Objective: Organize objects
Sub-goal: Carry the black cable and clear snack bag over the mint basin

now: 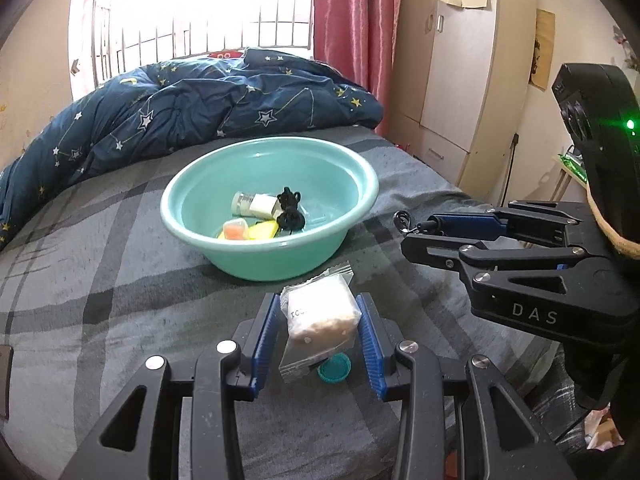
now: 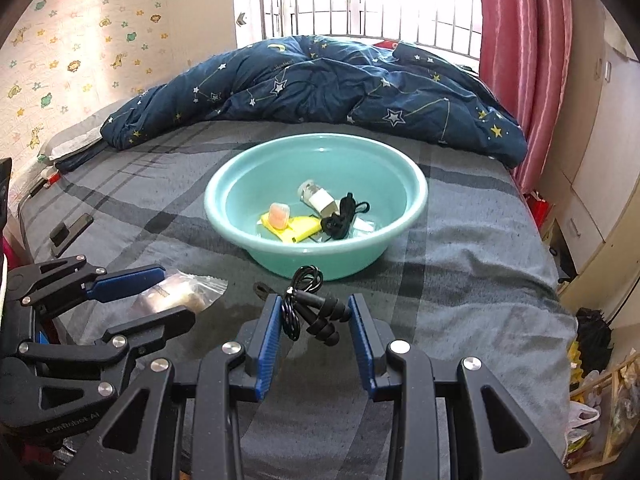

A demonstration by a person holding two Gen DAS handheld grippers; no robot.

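A teal basin stands on the grey bed and holds a small white bottle, a yellow item, an orange-lidded case and a black cord bundle. My left gripper has its jaws around a clear packet of white stuff, lifted a little off the bed; it also shows in the right wrist view. My right gripper has its jaws around black corded earplugs; whether the pads press them I cannot tell.
A small teal cap lies on the bed under the packet. A dark blue starry duvet is heaped behind the basin. A phone lies at the bed's left. A wardrobe and pink curtain stand at the right.
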